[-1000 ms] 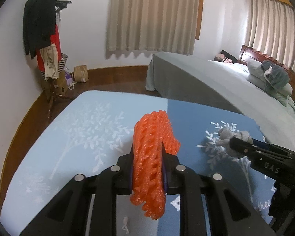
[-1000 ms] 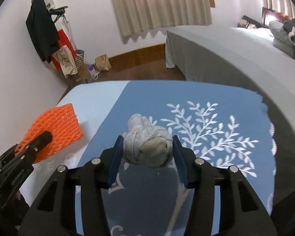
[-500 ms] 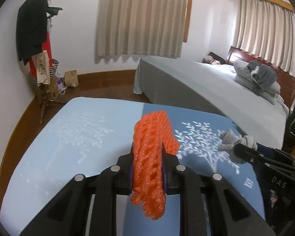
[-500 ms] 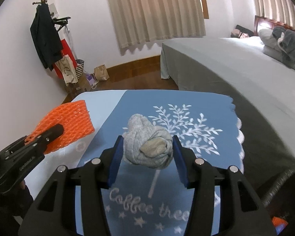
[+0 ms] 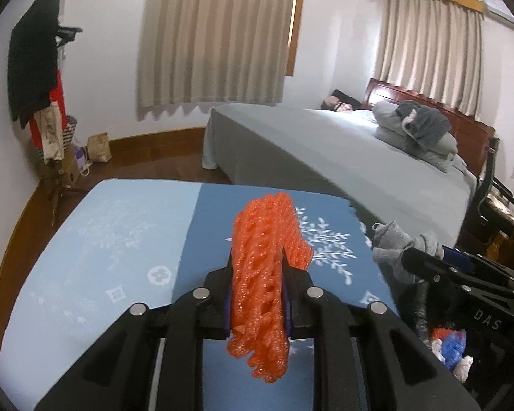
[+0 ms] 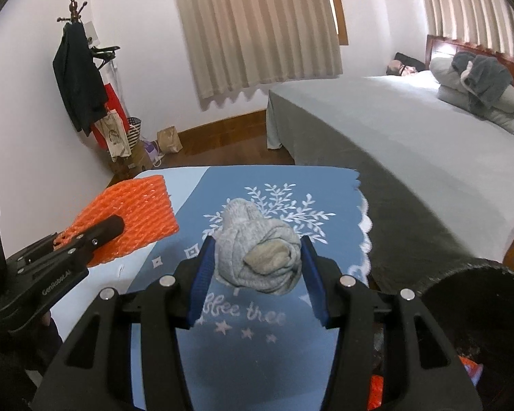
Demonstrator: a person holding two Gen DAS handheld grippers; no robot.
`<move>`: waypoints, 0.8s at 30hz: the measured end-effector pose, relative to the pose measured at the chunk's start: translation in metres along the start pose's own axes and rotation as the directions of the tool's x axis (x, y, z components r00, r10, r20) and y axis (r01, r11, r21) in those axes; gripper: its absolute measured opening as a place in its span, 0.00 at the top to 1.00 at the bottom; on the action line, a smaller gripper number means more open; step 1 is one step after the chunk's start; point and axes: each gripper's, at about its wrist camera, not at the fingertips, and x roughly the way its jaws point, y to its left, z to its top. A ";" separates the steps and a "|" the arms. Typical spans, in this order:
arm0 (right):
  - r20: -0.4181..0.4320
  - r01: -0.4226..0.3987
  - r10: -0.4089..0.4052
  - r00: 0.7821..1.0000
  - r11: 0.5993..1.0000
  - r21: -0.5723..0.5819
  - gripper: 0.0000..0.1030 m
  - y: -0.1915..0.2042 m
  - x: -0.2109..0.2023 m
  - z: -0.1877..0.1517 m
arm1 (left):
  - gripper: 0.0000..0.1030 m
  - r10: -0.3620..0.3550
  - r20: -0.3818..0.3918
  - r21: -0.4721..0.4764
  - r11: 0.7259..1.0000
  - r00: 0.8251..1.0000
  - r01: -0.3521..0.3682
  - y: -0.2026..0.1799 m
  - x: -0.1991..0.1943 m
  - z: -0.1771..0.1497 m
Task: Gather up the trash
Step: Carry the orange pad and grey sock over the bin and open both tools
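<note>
An orange foam net (image 5: 262, 284) is clamped in the left claw (image 5: 256, 294), held above the blue counter (image 6: 277, 202). A balled grey sock (image 6: 259, 260) is gripped by the right claw (image 6: 257, 274), also above the counter, beside the net. "Coffee tree" is printed on the counter cloth; "GenRobot.AI" and "DAS" are read on the claws. A black bin (image 6: 476, 287) is seen just right of the counter.

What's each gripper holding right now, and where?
Left gripper pinches the orange foam net near its lower end; right gripper clamps the balled grey sock across its sides.
</note>
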 end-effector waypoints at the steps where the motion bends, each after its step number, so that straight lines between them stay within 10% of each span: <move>1: 0.004 0.001 -0.001 1.000 1.000 0.007 0.54 -0.003 -0.007 -0.002 | 0.80 -0.003 0.003 0.007 1.000 1.000 0.003 -0.005 -0.003 0.000; 24: 0.080 0.128 -0.134 0.988 0.989 0.080 0.53 -0.060 -0.125 -0.037 | 0.80 -0.175 0.009 0.131 0.976 0.985 0.172 -0.100 -0.052 -0.009</move>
